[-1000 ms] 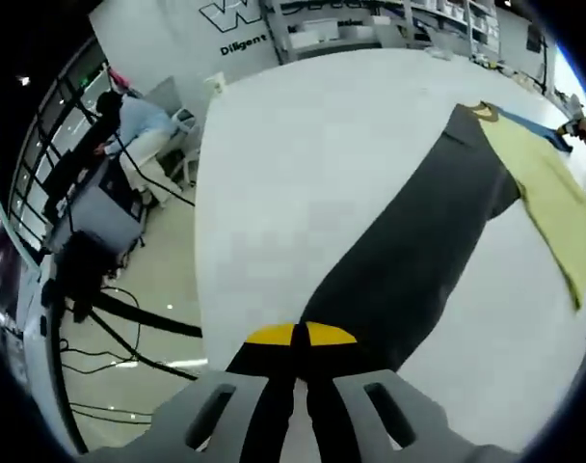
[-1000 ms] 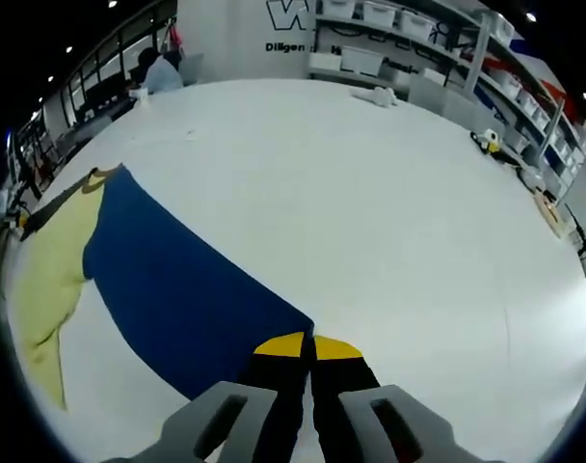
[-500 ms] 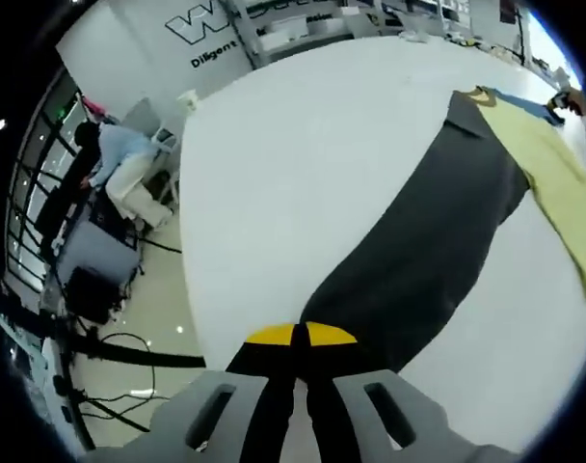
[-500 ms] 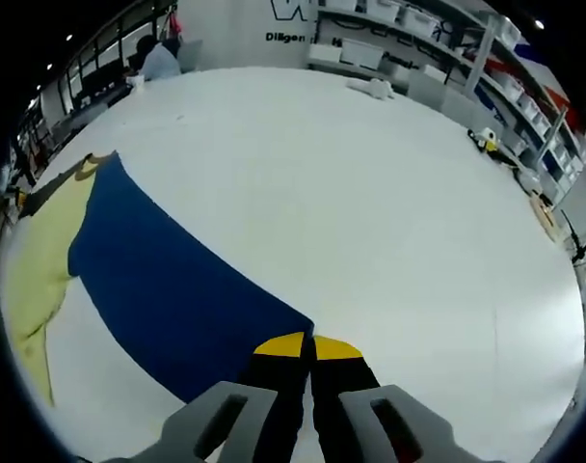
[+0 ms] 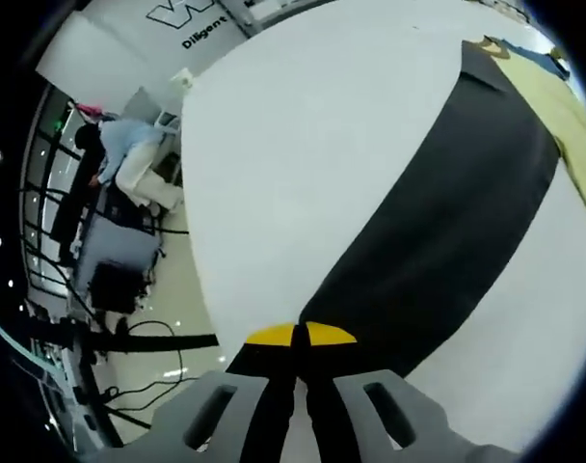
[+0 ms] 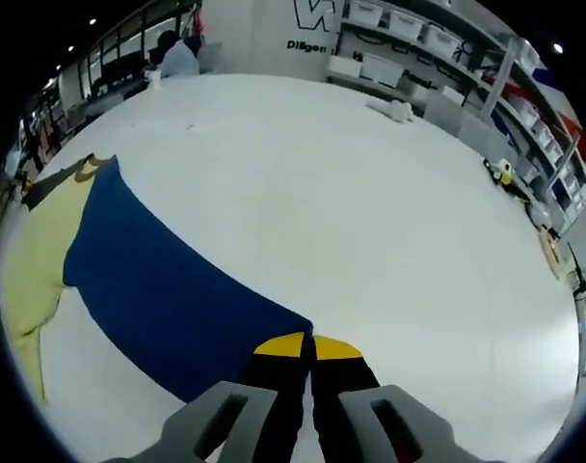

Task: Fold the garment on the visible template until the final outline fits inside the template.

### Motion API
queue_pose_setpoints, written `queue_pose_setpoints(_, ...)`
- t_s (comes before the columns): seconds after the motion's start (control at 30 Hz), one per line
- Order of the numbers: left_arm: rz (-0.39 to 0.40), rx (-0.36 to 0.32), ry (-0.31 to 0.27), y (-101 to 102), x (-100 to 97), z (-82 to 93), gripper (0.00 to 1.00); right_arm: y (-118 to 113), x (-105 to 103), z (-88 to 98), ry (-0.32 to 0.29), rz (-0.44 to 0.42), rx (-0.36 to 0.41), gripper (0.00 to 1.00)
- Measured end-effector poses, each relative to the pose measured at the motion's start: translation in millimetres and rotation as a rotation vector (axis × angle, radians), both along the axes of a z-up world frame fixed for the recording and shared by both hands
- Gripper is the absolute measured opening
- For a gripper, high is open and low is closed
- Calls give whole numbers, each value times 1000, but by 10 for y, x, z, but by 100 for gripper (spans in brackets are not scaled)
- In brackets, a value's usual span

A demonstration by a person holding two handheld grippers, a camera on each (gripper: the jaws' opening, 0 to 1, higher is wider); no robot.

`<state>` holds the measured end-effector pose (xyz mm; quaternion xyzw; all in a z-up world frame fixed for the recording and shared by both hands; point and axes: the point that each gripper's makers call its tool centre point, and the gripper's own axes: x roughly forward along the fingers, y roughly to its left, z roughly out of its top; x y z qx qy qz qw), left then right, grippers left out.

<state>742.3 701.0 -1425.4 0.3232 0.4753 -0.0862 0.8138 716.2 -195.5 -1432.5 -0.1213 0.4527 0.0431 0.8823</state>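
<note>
My left gripper (image 5: 301,335) is pinched tight on the dark corner of the garment (image 5: 447,231), near the table's (image 5: 303,154) edge. My right gripper (image 6: 308,345) is clamped on its blue corner, the cloth stretching away across the white table to a yellow panel (image 6: 38,251) at the far end.

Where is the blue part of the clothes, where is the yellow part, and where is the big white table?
Blue part (image 6: 168,289), right gripper view, middle of the panel.
Yellow part (image 6: 33,260), right gripper view, middle of the pale cloth.
White table (image 6: 389,241), right gripper view, bare top.
</note>
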Motion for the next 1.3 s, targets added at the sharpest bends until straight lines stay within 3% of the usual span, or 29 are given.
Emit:
queue_pose_setpoints(0.13, 4, -31, 24, -66, -66, -52, 4, 20, -64, -97, 68, -7, 41, 0)
queue_pose_setpoints(0.23, 2, -36, 21, -100, -85, -36, 4, -43, -55, -28, 17, -25, 27, 0)
queue_pose_setpoints(0.33, 6, -40, 29, -93, -100, -43, 5, -176, -175, -52, 42, -49, -4, 2)
queue_pose_setpoints(0.43, 14, -48, 24, -93, -92, -31, 5, -332, -258, 11, 23, -105, -26, 16)
queue_pose_setpoints(0.5, 15, -51, 24, -95, -90, -32, 5, -459, -316, 71, 16, -123, -73, 15)
queue_pose_setpoints(0.57, 17, -53, 24, -106, -102, -30, 5, -495, -349, 125, -4, -138, -65, 14)
queue_pose_setpoints(0.6, 18, -54, 25, -107, -106, -29, 5, -480, -335, 187, -47, -159, -34, 16)
queue_pose_setpoints(0.67, 21, -58, 24, -125, -121, -23, 5, -398, -340, 237, -74, -119, -4, 17)
queue_pose_setpoints(0.93, 32, -68, 35, -104, -145, -39, 5, -278, -553, 40, -24, -94, 39, 24)
queue_pose_setpoints(1.1, 45, -78, 49, -112, -182, -53, 5, -97, -617, -119, 0, -85, 66, 19)
queue_pose_setpoints(1.17, 44, -78, 51, -113, -182, -56, 5, -66, -551, -84, -39, -100, 85, 13)
queue_pose_setpoints(1.3, 52, -86, 59, -84, -172, -59, 5, -88, -505, -81, -33, -95, 67, 6)
